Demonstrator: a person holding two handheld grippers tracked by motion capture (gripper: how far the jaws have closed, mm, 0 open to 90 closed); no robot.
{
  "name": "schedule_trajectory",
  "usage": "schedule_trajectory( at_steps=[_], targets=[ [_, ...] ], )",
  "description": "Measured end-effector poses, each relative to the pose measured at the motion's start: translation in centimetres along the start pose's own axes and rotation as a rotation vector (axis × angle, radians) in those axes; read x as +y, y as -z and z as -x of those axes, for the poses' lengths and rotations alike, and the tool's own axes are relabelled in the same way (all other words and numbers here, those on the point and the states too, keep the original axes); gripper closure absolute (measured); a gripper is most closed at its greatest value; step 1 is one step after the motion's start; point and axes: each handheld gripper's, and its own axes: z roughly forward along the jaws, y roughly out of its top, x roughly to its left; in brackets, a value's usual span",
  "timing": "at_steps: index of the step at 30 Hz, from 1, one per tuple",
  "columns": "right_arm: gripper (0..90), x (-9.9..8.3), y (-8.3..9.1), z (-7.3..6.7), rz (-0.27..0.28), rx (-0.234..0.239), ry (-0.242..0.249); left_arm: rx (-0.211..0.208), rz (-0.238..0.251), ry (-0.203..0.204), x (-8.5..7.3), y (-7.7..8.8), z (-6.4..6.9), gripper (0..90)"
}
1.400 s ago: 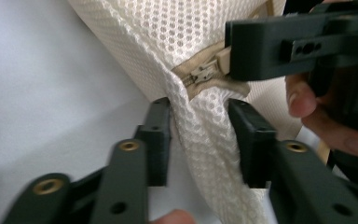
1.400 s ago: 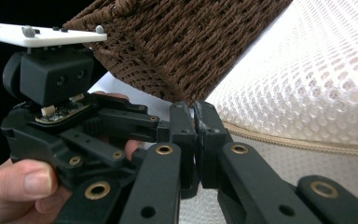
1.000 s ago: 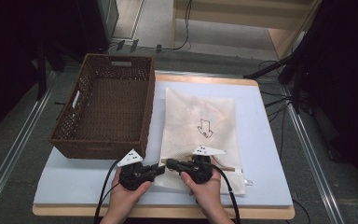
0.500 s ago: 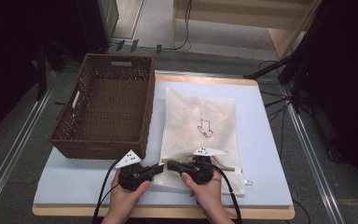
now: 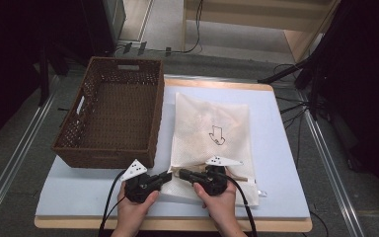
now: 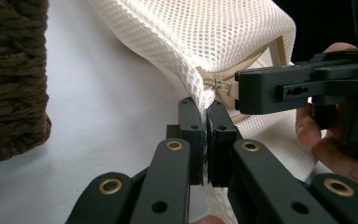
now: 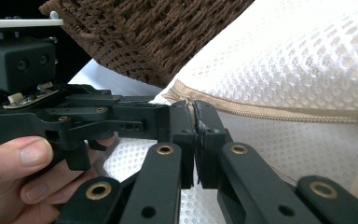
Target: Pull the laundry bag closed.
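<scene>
1. The mesh bag (image 5: 211,143) lay flat on the white mat (image 5: 276,148), just right of the wicker basket (image 5: 113,118), with its zipper end toward me.
2. My left gripper (image 6: 204,135) was clamped tight on the bag's near corner, jaws fully closed on the mesh right by the zipper pull (image 6: 218,85).
3. My right gripper (image 7: 196,140) was pinched shut on the bag too, at the tan zipper tape (image 7: 279,113), nose to nose with the left one.
4. Basket looked empty.
</scene>
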Motion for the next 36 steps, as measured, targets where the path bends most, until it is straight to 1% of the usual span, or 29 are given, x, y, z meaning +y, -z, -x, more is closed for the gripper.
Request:
schedule_trajectory(
  at_steps=[2, 3, 4, 5, 6, 7, 8, 9, 10, 11, 12, 13, 15, 18, 20, 21, 23, 24, 26, 27, 29, 31, 32, 34, 36],
  targets=[
    [88.3, 0.1, 0.1, -0.1, 0.0, -0.006, 0.009, -0.008, 0.007, 0.004, 0.0, 0.0, 0.0, 87.1],
    [88.2, 0.1, 0.1, 0.0, 0.0, -0.005, 0.01, -0.019, 0.009, 0.009, 0.0, 0.0, 0.0, 87.1],
    [88.2, 0.2, 0.1, 0.0, 0.0, -0.007, 0.005, -0.04, 0.007, 0.017, 0.0, 0.0, -0.1, 87.1],
    [88.2, 0.2, 0.1, 0.0, 0.002, -0.016, 0.003, -0.048, 0.005, 0.022, 0.0, 0.0, -0.2, 87.1],
    [88.2, 0.1, 0.1, 0.0, 0.002, -0.014, -0.001, -0.048, 0.005, 0.03, 0.0, 0.1, -0.2, 87.1],
    [88.3, 0.1, 0.0, 0.0, 0.003, -0.012, -0.003, -0.044, 0.005, 0.03, 0.0, 0.1, -0.2, 87.0],
    [88.3, 0.0, -0.1, -0.1, -0.002, -0.016, 0.007, -0.041, 0.007, 0.03, 0.0, 0.1, -0.3, 86.8],
    [88.3, 0.0, -0.2, 0.0, -0.016, -0.004, 0.018, -0.043, 0.016, 0.046, 0.0, 0.2, -0.4, 86.2],
    [88.3, -0.1, -0.4, 0.1, -0.033, 0.023, 0.017, -0.054, 0.013, 0.05, 0.1, 0.2, -0.5, 85.3],
    [88.3, -0.3, -0.3, 0.3, -0.022, 0.04, 0.018, -0.063, 0.009, 0.05, 0.1, 0.1, -0.5, 83.5],
    [88.3, -0.4, -0.3, 0.4, -0.016, 0.044, 0.014, -0.067, 0.002, 0.047, 0.2, 0.0, -0.5, 80.6],
    [88.3, -0.5, -0.3, 0.4, -0.019, 0.038, 0.018, -0.075, -0.001, 0.053, 0.2, 0.0, -0.6, 78.3],
    [88.2, -0.5, -0.3, 0.4, -0.014, 0.036, 0.018, -0.069, 0.007, 0.071, 0.3, 0.0, -0.7, 76.2],
    [88.2, -0.6, -0.5, 0.4, -0.013, 0.034, 0.032, -0.075, 0.009, 0.101, 0.4, -0.1, -1.0, 75.1],
    [88.2, -0.7, -0.5, 0.4, -0.017, 0.031, 0.028, -0.083, 0.019, 0.12, 0.4, -0.1, -1.1, 75.1],
    [88.2, -0.7, -0.5, 0.4, -0.018, 0.029, 0.03, -0.085, 0.017, 0.125, 0.4, -0.1, -1.2, 76.2],
    [88.3, -0.7, -0.6, 0.3, -0.014, 0.024, 0.035, -0.097, 0.019, 0.123, 0.5, -0.1, -1.2, 81.1],
    [88.3, -0.7, -0.7, 0.2, -0.016, 0.022, 0.035, -0.098, 0.018, 0.112, 0.5, -0.1, -1.2, 82.4],
    [88.3, -0.8, -0.8, 0.1, -0.019, 0.012, 0.042, -0.096, 0.012, 0.103, 0.4, -0.1, -1.1, 84.2],
    [88.3, -0.9, -0.9, 0.0, -0.024, -0.003, 0.044, -0.093, 0.011, 0.098, 0.4, -0.1, -1.0, 85.0],
    [88.3, -1.0, -1.0, -0.1, -0.024, -0.026, 0.041, -0.092, 0.007, 0.095, 0.4, -0.1, -1.0, 85.7],
    [88.4, -1.0, -1.0, -0.2, -0.027, -0.048, 0.032, -0.096, 0.021, 0.104, 0.4, 0.0, -1.1, 86.0],
    [88.4, -1.0, -0.9, -0.2, -0.027, -0.052, 0.022, -0.094, 0.024, 0.107, 0.4, 0.1, -1.1, 86.1],
    [88.4, -0.9, -0.8, 0.0, -0.036, -0.051, 0.012, -0.092, 0.029, 0.099, 0.3, 0.1, -1.0, 86.1],
    [88.4, -0.9, -0.7, 0.1, -0.04, -0.059, 0.011, -0.089, 0.034, 0.092, 0.3, 0.1, -1.0, 86.0]
  ],
)
